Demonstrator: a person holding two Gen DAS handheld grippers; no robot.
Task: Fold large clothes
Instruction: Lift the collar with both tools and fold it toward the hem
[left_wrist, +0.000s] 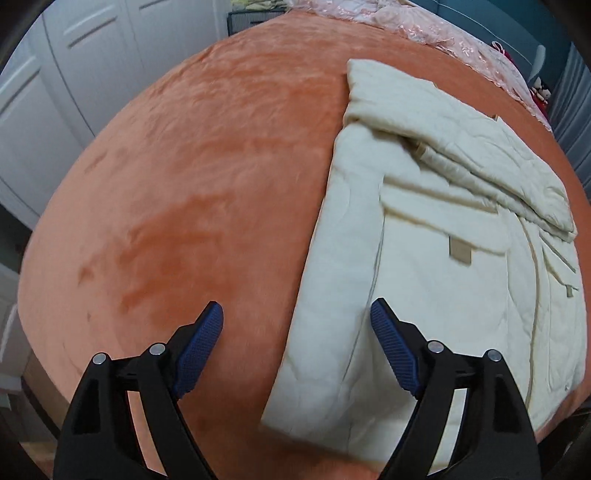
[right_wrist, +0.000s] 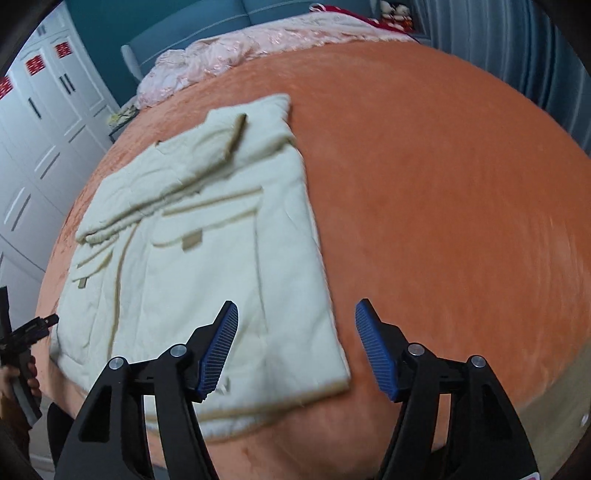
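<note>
A large cream padded coat with tan trim lies flat on the orange bed cover, its sleeves folded across the upper body. My left gripper is open and empty, hovering above the coat's left edge near the hem. In the right wrist view the coat lies left of centre on the bed cover. My right gripper is open and empty above the coat's right hem corner. The left gripper shows at the far left edge of that view.
A pink quilt is bunched at the head of the bed, against a teal headboard. White wardrobe doors stand beside the bed. Soft toys sit at the far corner. Grey curtains hang at the right.
</note>
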